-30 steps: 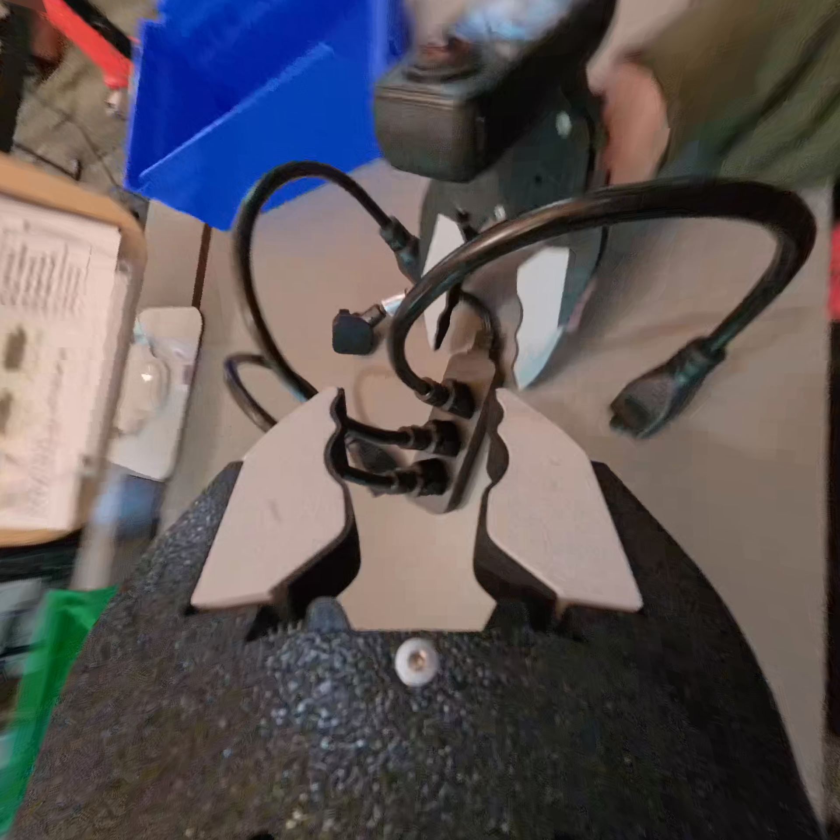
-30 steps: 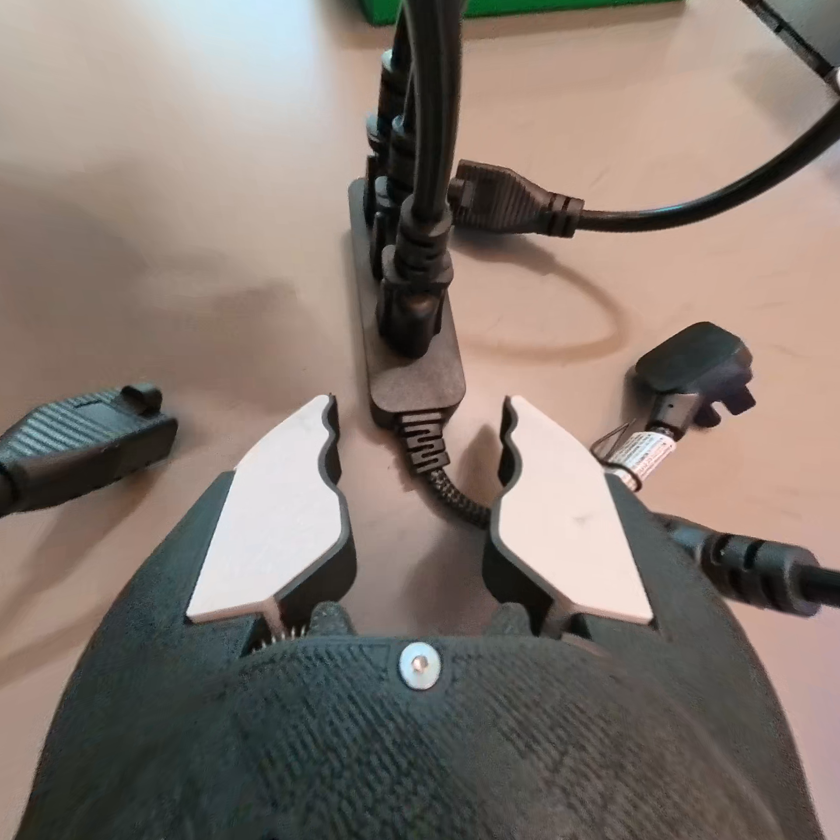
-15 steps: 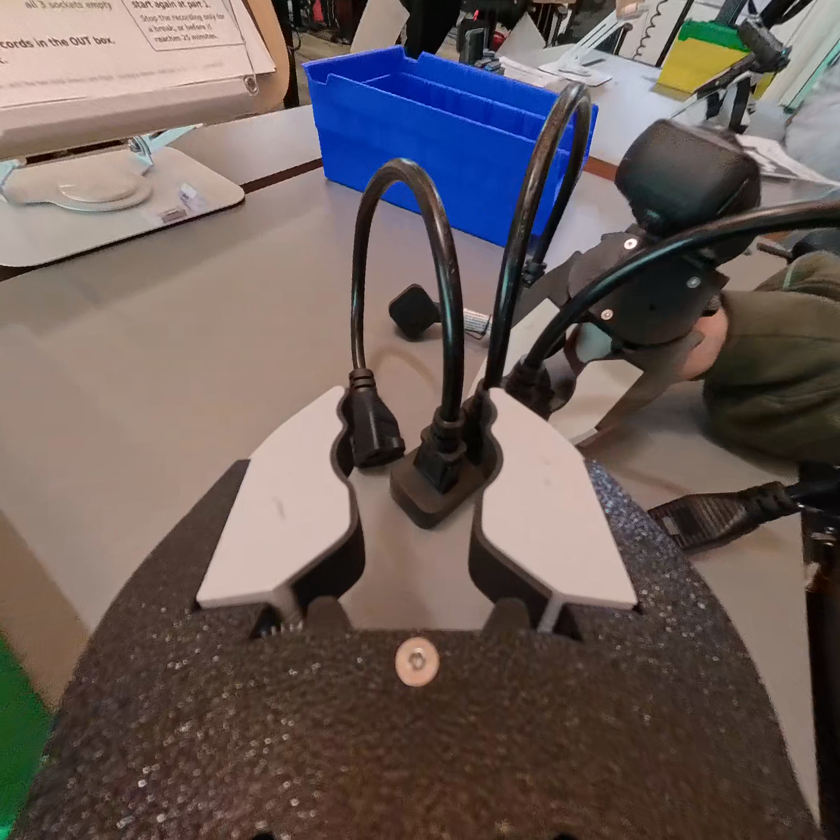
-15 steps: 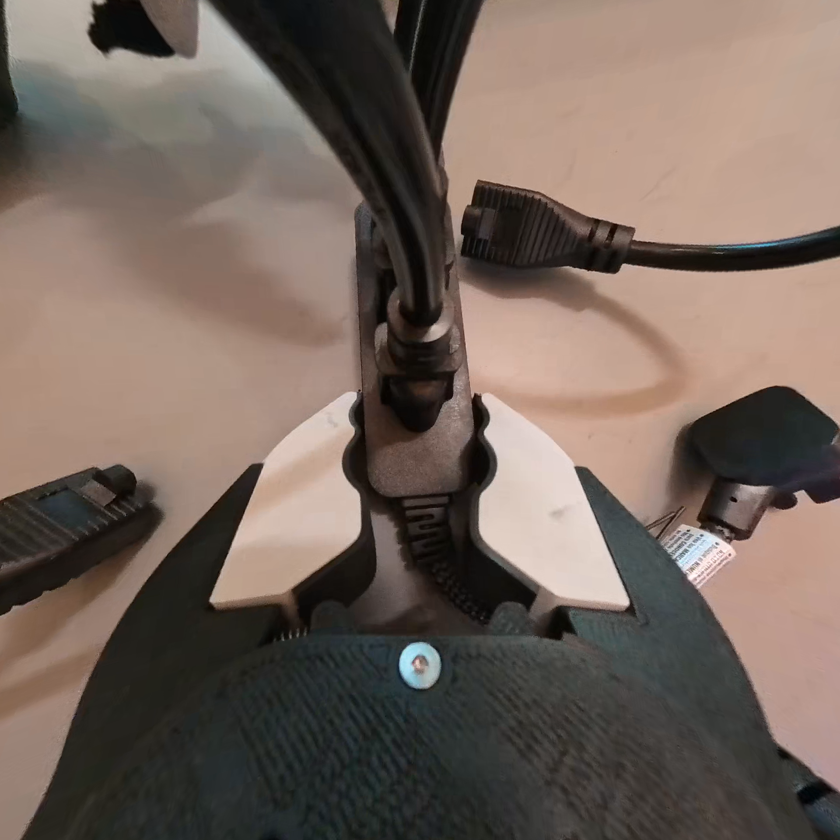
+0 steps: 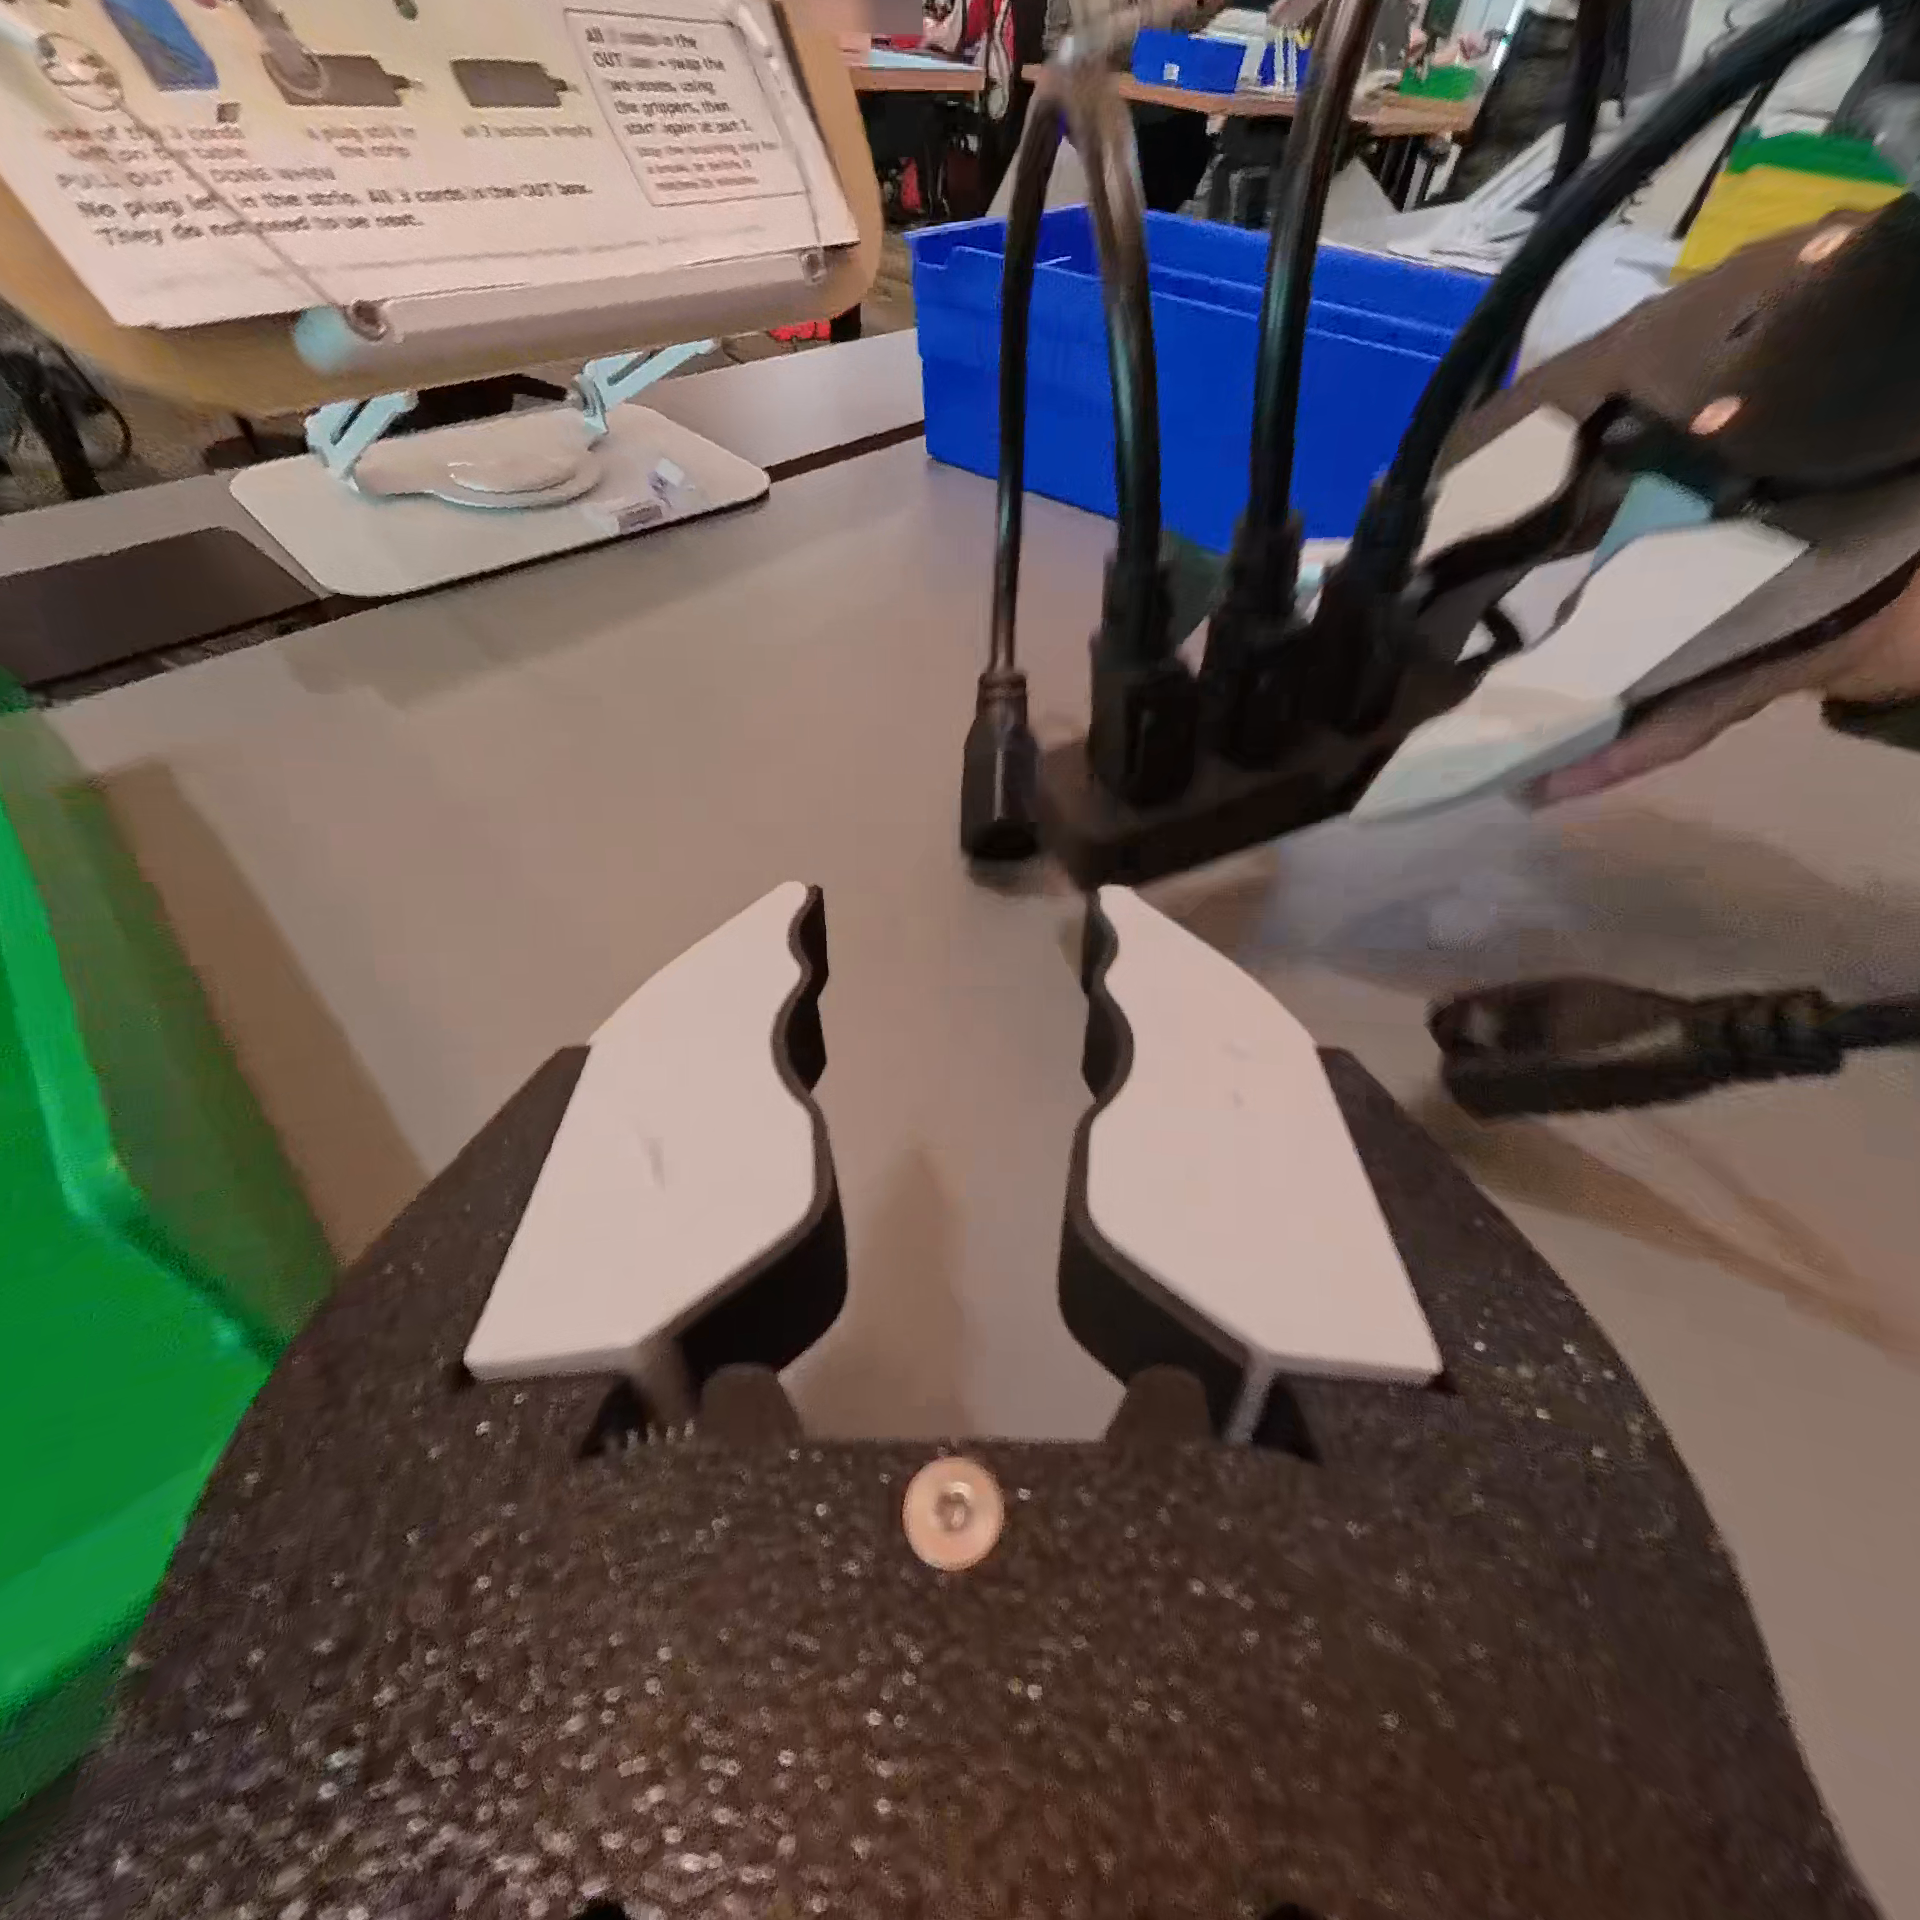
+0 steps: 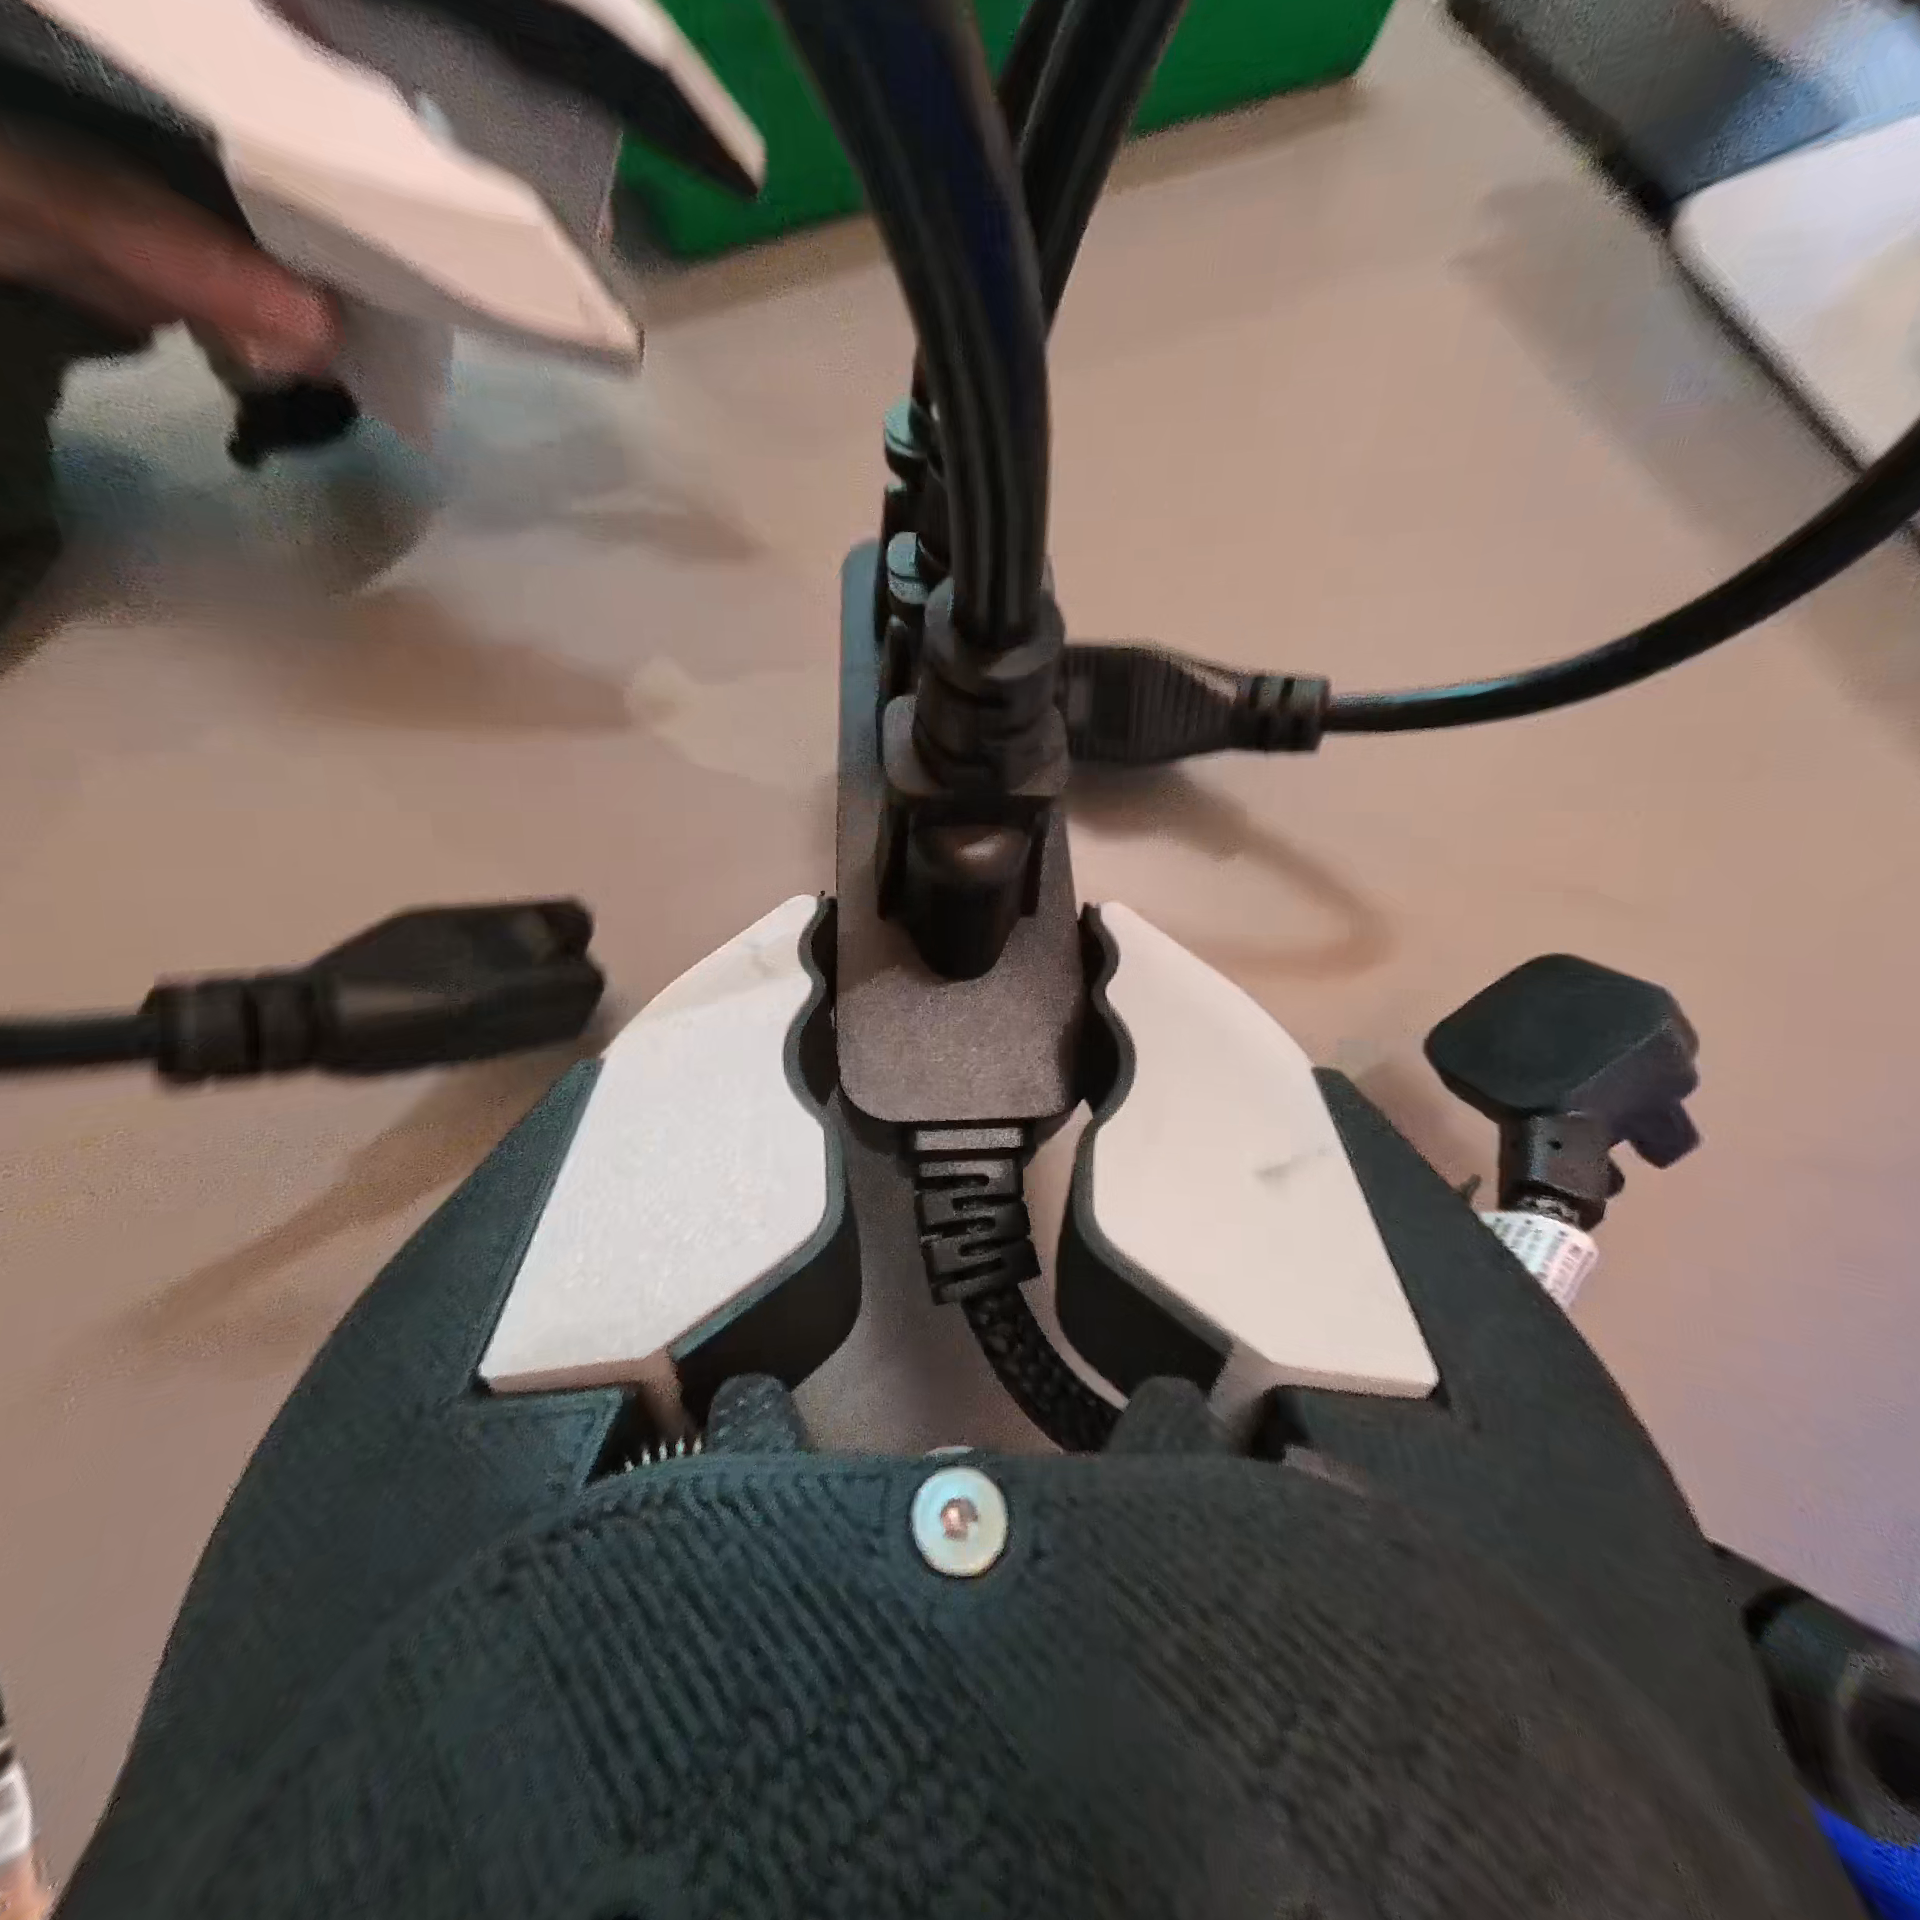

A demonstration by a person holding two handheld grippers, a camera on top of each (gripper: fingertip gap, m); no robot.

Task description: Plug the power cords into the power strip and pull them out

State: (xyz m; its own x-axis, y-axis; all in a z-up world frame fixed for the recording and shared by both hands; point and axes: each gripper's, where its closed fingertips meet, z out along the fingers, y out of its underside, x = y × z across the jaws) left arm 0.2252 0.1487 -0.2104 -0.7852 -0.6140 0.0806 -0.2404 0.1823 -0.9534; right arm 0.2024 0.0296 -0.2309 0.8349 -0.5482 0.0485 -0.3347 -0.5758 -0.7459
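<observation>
Your power strip and its three plugged cords are black, on a grey-beige desk. Both bins are plain: one blue, one green. Your left gripper's fingers look pale grey, perhaps white.

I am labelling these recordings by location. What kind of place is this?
Probably a shared workshop or lab. An instruction sheet stands on a stand, a blue bin sits on the table, and more tables with bins fill the background.
</observation>
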